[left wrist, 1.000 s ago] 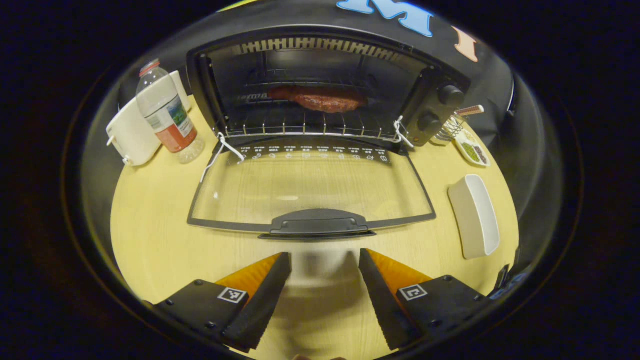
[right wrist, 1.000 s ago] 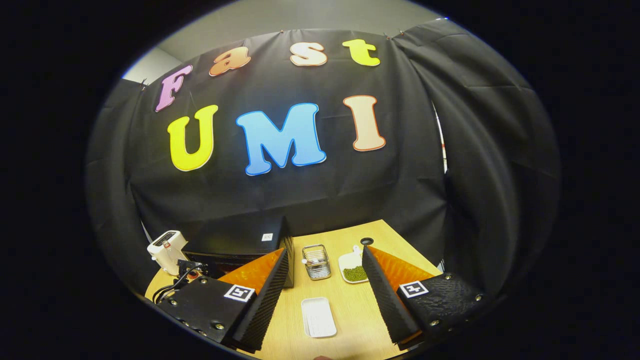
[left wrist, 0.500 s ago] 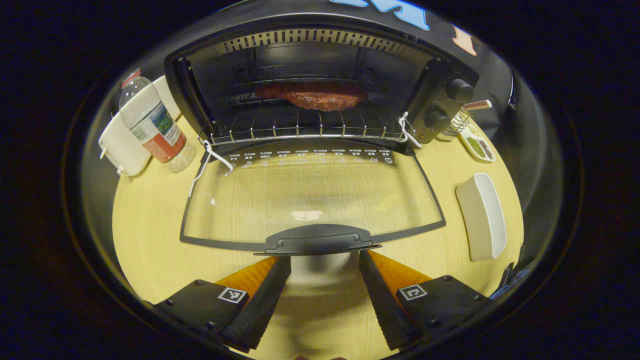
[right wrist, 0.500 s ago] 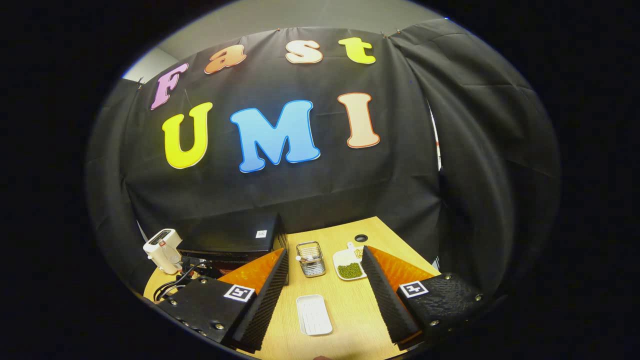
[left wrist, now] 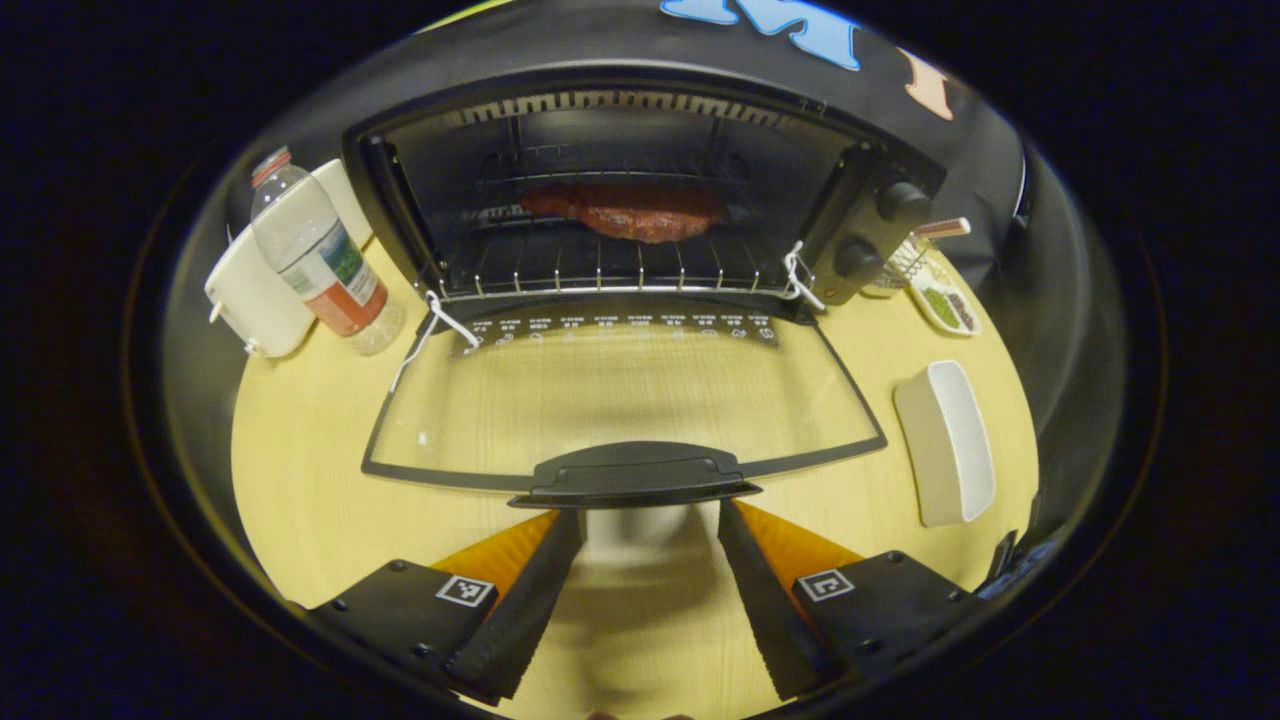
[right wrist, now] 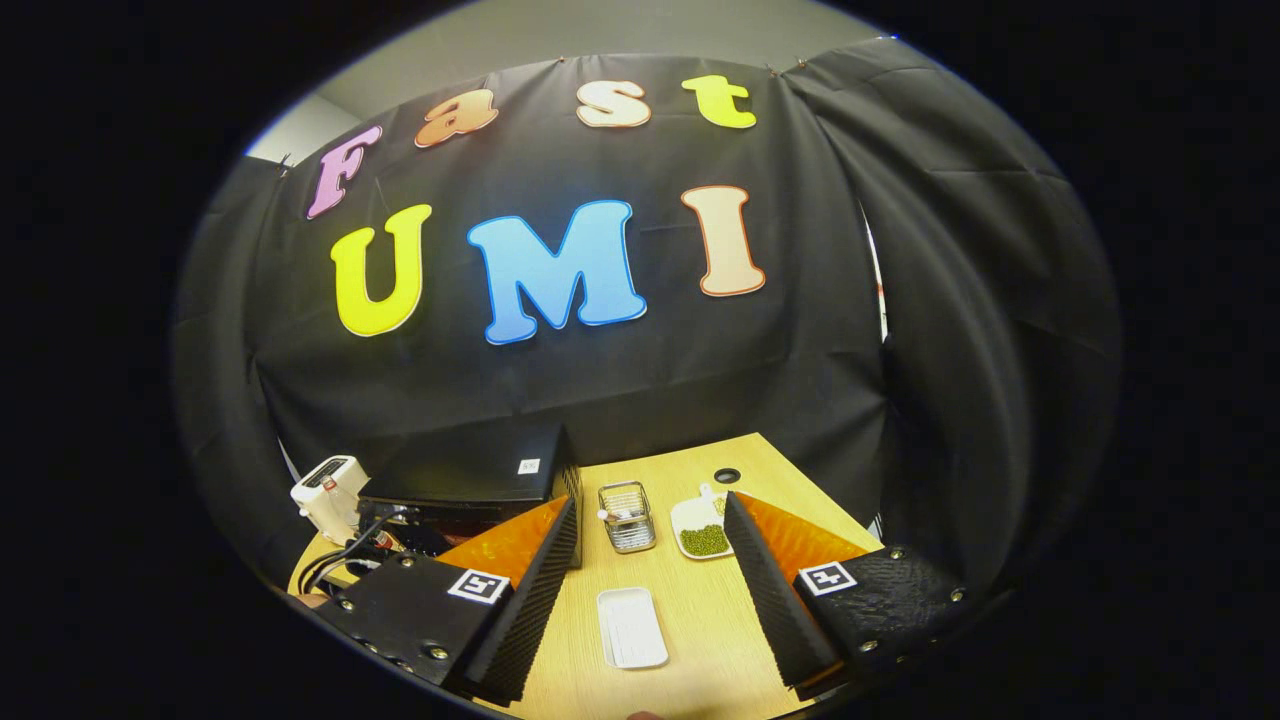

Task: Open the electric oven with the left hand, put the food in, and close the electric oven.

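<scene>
**Food is in, door waits to be shut**

The meat (left wrist: 628, 209) lies on the wire rack inside the oven (left wrist: 640, 190), so the putting-in part looks done. The glass door (left wrist: 622, 400) hangs down flat over the surface (left wrist: 300, 470), wide open. The left gripper (left wrist: 650, 520) sits just under the door handle (left wrist: 634, 474), jaws spread apart and holding nothing, likely to lift the door up. The right gripper (right wrist: 650, 545) is held up high, jaws apart and empty, out of the way above the white tray (right wrist: 631, 627).

Dim booth, sharp focus, strong fisheye edge warping.
</scene>
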A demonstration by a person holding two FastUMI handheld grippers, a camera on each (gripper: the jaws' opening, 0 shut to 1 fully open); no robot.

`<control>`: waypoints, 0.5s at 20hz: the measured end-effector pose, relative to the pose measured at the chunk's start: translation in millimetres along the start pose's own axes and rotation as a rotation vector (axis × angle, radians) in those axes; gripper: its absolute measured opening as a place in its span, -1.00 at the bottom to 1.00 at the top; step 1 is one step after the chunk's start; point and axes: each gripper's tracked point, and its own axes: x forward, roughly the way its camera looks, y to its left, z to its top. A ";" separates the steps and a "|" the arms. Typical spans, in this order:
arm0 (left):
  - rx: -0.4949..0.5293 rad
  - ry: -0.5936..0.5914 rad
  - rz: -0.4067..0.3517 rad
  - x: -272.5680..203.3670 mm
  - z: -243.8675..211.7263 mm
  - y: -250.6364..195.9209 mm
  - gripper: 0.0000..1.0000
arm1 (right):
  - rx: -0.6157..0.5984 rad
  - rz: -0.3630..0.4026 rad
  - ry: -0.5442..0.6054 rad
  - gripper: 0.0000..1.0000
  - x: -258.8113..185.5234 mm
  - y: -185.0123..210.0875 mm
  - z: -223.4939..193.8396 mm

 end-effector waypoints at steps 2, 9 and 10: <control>-0.008 -0.033 -0.009 -9.8 3.9 -1.0 0.89 | 0.008 0.000 0.000 0.80 -1.0 -0.6 -0.3; -0.047 -0.118 -0.016 -35.4 20.7 -4.3 0.89 | 0.013 0.022 -0.015 0.80 -2.3 5.5 6.5; -0.041 -0.127 -0.013 -38.2 22.3 -4.6 0.96 | 0.012 0.024 -0.018 0.80 -3.0 5.4 7.7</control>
